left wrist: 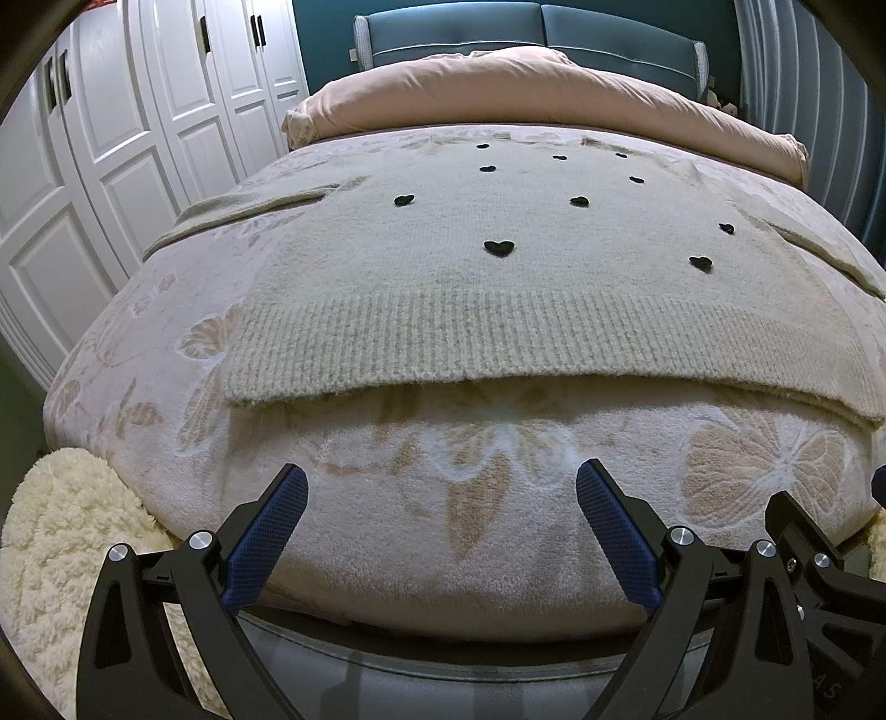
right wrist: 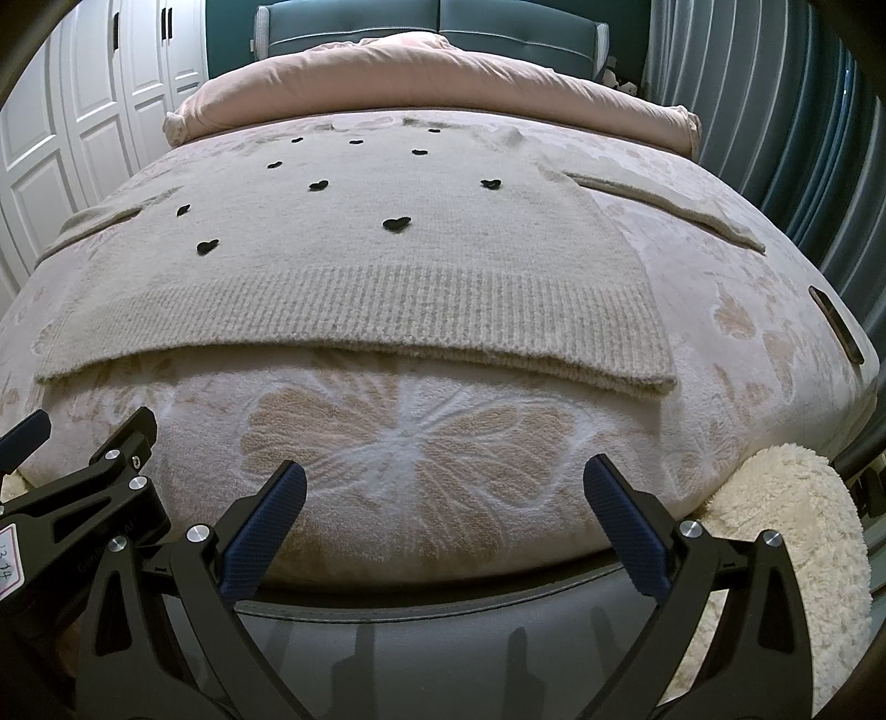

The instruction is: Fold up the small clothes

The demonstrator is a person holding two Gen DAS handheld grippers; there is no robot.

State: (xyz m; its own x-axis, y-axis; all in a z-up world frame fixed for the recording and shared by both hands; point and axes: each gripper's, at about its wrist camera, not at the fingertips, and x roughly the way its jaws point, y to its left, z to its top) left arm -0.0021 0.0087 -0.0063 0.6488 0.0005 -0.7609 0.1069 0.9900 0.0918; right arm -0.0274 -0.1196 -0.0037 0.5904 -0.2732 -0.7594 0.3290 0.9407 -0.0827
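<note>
White panelled wardrobe doors (left wrist: 111, 183) fill the nine o'clock side of our left wrist view, with a teal headboard (left wrist: 531, 30) at twelve o'clock and grey curtains (left wrist: 803, 111) toward two o'clock. We see a bed spread with a plush floral blanket (left wrist: 443, 498), and a rolled pink duvet (left wrist: 526, 94) lying across its far end. Our beige knit sweater (left wrist: 498, 288) lies flat on the blanket, face up, dotted with small black hearts (left wrist: 498, 247), its ribbed hem nearest us and its sleeves reaching out toward nine and three o'clock. Our left gripper (left wrist: 442, 493) hangs at six o'clock, near the hem but apart from it, its blue-padded fingers (left wrist: 266, 531) spread wide with nothing between them. A cream fluffy rug (left wrist: 61, 531) shows at eight o'clock. Part of the right gripper's black frame pokes in at four o'clock.

From our right wrist view the same bed fills the frame, wardrobe doors (right wrist: 83, 94) at ten o'clock and curtains (right wrist: 775, 138) at two o'clock. The sweater (right wrist: 360, 288) sits toward eleven o'clock, its right sleeve (right wrist: 664, 207) stretched toward two o'clock. Our right gripper (right wrist: 444, 487) hangs at six o'clock over the blanket's (right wrist: 410, 443) butterfly pattern, fingers (right wrist: 626, 531) wide apart and holding nothing, short of the hem. A dark flat oblong object (right wrist: 836, 324), too small for us to name, lies on the blanket at three o'clock. The fluffy rug (right wrist: 792, 531) appears at four o'clock, and the left gripper (right wrist: 83, 498) intrudes at eight o'clock.
</note>
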